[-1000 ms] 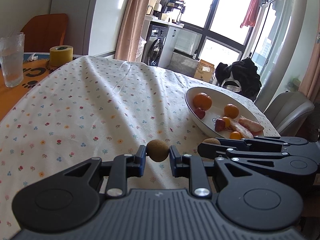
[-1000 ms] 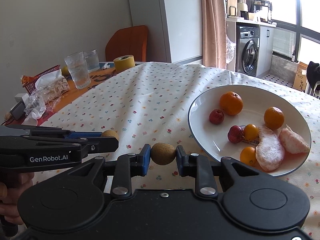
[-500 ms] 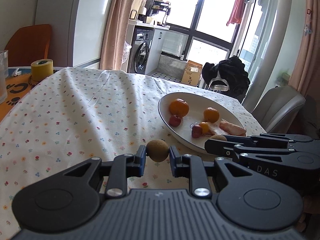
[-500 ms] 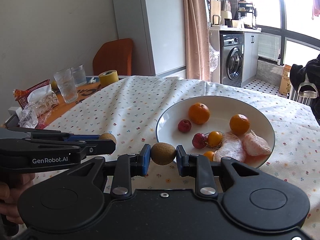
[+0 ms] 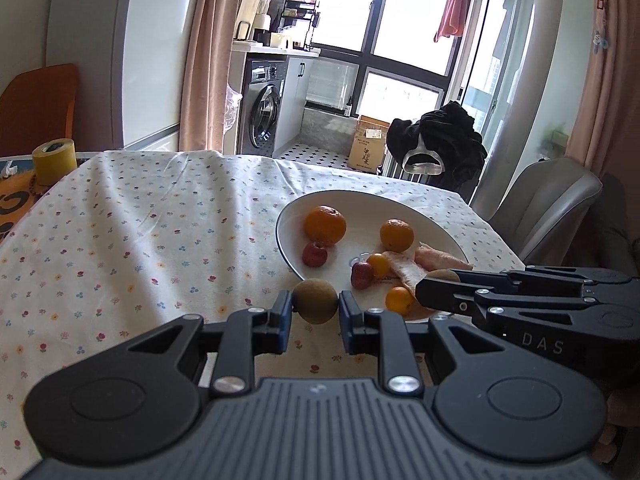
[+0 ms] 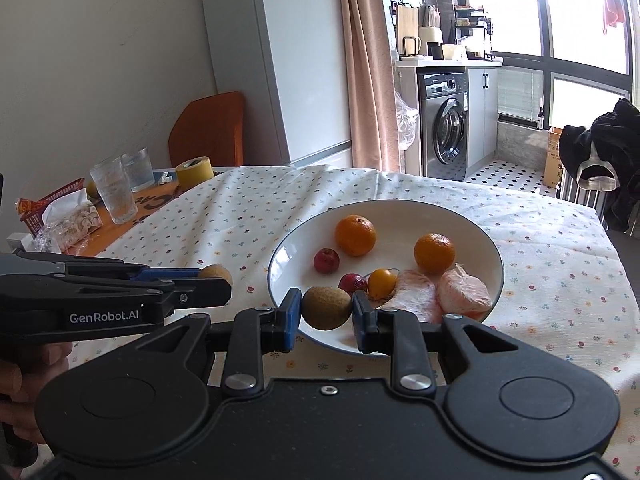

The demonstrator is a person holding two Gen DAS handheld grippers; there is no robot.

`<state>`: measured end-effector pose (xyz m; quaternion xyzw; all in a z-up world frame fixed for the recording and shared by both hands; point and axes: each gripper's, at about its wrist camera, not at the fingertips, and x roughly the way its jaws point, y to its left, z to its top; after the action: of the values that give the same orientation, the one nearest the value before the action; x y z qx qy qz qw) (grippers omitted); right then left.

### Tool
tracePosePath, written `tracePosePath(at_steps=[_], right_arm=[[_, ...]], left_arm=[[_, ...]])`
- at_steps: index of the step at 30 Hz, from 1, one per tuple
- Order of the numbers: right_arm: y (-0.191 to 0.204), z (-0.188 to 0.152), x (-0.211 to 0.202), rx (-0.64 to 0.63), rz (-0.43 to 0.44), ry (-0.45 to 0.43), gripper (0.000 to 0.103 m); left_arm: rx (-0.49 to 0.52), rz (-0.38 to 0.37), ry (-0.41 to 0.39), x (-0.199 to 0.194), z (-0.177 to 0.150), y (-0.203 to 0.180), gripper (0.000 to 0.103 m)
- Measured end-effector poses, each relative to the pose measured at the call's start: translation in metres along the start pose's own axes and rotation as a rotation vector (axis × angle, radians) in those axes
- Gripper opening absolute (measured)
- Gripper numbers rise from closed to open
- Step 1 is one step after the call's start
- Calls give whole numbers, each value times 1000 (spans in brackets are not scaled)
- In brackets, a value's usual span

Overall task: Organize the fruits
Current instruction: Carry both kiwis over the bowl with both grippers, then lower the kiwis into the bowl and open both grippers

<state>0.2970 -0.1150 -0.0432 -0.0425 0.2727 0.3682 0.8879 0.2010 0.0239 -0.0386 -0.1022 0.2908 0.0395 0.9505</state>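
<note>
Brown and fuzzy, a kiwi (image 5: 315, 301) sits clamped between the blue pads of the left gripper (image 5: 315, 310), held above the flowered tablecloth (image 5: 140, 240) just off the 7 o'clock rim of the white plate (image 6: 486, 240). The right gripper (image 6: 326, 312) pinches a second kiwi (image 6: 326, 307) over the plate's 6 o'clock edge. On the plate lie two oranges (image 6: 355, 235), two small red fruits (image 6: 326, 261), small yellow ones and peeled pink segments (image 6: 464, 294). At 10 o'clock stand two glasses (image 6: 114, 194) and a yellow tape roll (image 6: 195, 172).
</note>
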Motion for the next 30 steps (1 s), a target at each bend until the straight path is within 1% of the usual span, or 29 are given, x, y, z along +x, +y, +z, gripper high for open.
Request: tracePosePath(at_steps=[12,22,24,30], right_arm=[[-25,1,5,34,-24,-4,25],[-36,6,13,46,-29,0,25],[-36,7,13,48,-28,-2,25],[-28,8,17,34,-22,4,25]], left_arm=[[22,-4,20,23,10,-10,23],[28,-14,52,44,16,-17,23],[21,2,49,44,16,-16,26],[0,8,51,37,13,-6,27]])
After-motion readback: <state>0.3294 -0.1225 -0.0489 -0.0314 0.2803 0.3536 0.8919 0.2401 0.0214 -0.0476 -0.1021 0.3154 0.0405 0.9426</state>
